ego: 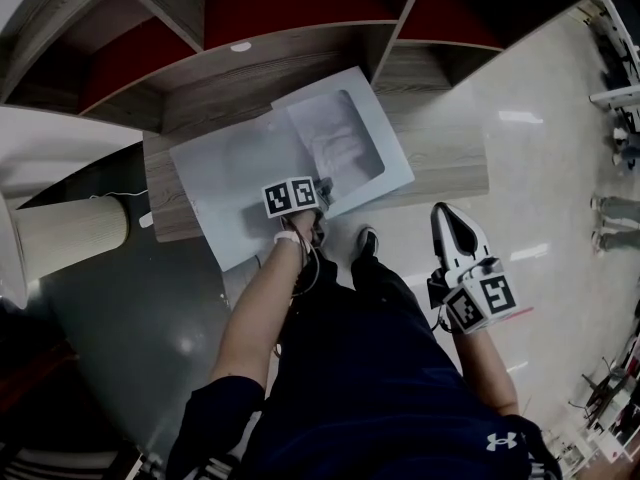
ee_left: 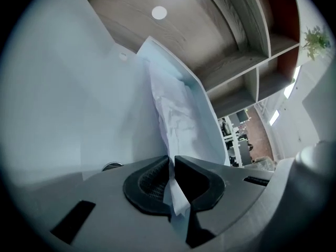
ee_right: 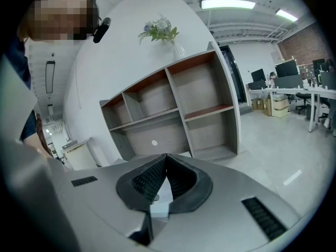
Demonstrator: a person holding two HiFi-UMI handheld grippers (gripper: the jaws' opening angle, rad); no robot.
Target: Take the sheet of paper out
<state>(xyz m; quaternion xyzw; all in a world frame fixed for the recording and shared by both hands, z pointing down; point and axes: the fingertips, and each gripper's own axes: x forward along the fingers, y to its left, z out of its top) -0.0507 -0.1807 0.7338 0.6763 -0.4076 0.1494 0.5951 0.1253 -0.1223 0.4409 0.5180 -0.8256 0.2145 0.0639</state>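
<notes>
L gripper [ego: 318, 196] [ee_left: 172, 161] is at the near edge of a light-blue folder [ego: 215, 183] [ee_left: 63, 98], which lies open on the wood desk [ego: 440, 158]. Its fingers [ee_left: 197, 180] are pinching the near edge of the sheet of paper [ego: 335, 138] [ee_left: 176, 119], and a thin strip of white paper runs down betw. the black pads. The sheet is white and crumpled and is still in the folder's right half. In the left gripper view it stands betw. the folder's flat leaf and a raised leaf.

R gripper [ego: 450, 218] [ee_right: 166, 159] is well apart from the folder, off the desk's near-right corner and over the pale floor [ego: 540, 168]. Its fingers are pressed together at the tips w/ nothing betw. them.

A shelf unit [ego: 300, 8] [ee_right: 173, 109] w/ red-backed bays stands behind the desk. A small white round dot [ego: 240, 46] [ee_left: 159, 12] sits on the desk by the folder's far edge.
</notes>
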